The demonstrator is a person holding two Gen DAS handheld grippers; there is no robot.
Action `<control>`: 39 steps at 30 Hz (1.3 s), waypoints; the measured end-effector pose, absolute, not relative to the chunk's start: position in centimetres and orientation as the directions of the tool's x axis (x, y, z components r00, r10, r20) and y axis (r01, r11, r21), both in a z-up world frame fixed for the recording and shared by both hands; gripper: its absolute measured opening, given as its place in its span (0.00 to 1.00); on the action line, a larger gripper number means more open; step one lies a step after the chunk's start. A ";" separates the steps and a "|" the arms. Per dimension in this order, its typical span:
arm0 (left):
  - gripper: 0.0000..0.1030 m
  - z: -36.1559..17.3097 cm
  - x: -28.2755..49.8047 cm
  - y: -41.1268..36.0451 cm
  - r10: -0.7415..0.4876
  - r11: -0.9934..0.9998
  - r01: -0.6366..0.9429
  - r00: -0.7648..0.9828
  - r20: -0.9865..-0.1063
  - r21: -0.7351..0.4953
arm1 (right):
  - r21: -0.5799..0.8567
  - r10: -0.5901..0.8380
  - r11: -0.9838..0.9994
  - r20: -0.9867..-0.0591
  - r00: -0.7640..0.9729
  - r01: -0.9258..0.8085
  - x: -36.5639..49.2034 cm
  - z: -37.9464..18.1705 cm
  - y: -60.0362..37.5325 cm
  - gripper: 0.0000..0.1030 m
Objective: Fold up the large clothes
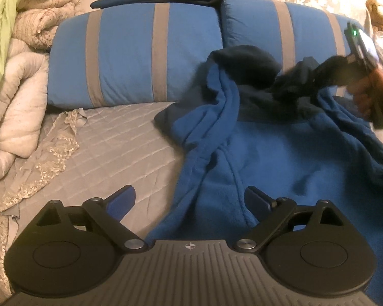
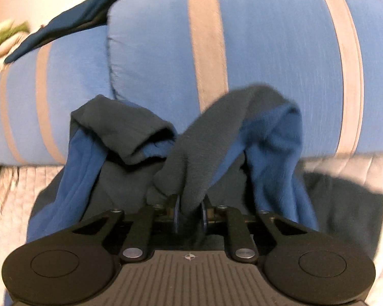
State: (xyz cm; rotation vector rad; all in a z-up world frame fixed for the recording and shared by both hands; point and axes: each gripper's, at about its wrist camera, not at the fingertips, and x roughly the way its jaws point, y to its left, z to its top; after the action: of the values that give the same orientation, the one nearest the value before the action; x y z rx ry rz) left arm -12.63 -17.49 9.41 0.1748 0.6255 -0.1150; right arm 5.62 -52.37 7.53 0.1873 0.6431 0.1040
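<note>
A blue fleece garment with dark lining (image 1: 280,158) lies on a grey quilted bed (image 1: 109,148) below striped blue pillows (image 1: 130,58). Right tongs (image 2: 190,215) are clamped on its dark edge; left tongs (image 1: 190,199) are spread apart above it.

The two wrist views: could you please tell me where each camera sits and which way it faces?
Left wrist: on the open left gripper, facing the blue fleece garment, the bed and the striped pillows; the right hand shows at the right edge.
Right wrist: on the right gripper, shut on the garment's dark trim, facing a pillow close up.
Shared: the garment, pillows and bed.
</note>
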 end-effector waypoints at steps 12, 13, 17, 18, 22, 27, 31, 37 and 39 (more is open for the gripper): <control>0.91 9.4 -12.5 -17.5 -0.038 0.979 0.150 0.804 -0.593 0.140 | -0.275 -0.025 0.951 -0.527 0.849 -0.142 -0.3 16.3 -55.1 0.17; 0.91 9.5 -12.5 -17.6 -0.035 0.978 0.150 0.806 -0.591 0.146 | -0.309 -0.037 0.940 -0.518 0.854 -0.146 -1.0 16.8 -55.1 0.17; 0.91 9.4 -12.5 -17.7 -0.033 0.977 0.151 0.807 -0.590 0.152 | -0.397 -0.021 0.892 -0.513 0.858 -0.215 -4.7 16.9 -53.3 0.17; 0.91 9.4 -12.5 -17.5 -0.036 0.978 0.150 0.807 -0.589 0.146 | -0.399 0.000 0.884 -0.521 0.854 -0.243 -5.9 16.3 -52.6 0.17; 0.91 9.4 -12.5 -17.6 -0.027 0.978 0.143 0.809 -0.588 0.151 | -0.330 0.135 0.866 -0.571 0.810 -0.377 -9.4 13.3 -49.1 0.17; 0.91 9.4 -12.8 -18.8 0.019 0.961 0.143 0.818 -0.575 0.236 | -0.168 0.292 0.860 -0.611 0.736 -0.482 -10.9 9.7 -44.0 0.17; 0.92 9.2 -12.8 -19.1 0.027 0.950 0.158 0.818 -0.575 0.270 | -0.079 0.354 0.859 -0.623 0.698 -0.506 -10.4 7.8 -40.8 0.19; 0.91 9.1 -12.5 -19.1 0.029 0.950 0.160 0.809 -0.587 0.268 | -0.053 0.374 0.880 -0.534 0.758 -0.472 -12.2 7.9 -40.1 0.92; 0.91 9.1 -12.5 -19.2 0.037 0.948 0.157 0.811 -0.584 0.277 | -0.019 0.386 0.884 -0.535 0.752 -0.468 -12.8 8.5 -41.1 0.92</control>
State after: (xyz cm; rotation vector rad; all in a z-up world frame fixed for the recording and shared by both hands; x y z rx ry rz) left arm -12.52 -19.17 9.11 0.3230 0.6244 -0.0651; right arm -12.77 -41.09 8.45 -0.1555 0.5485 0.4682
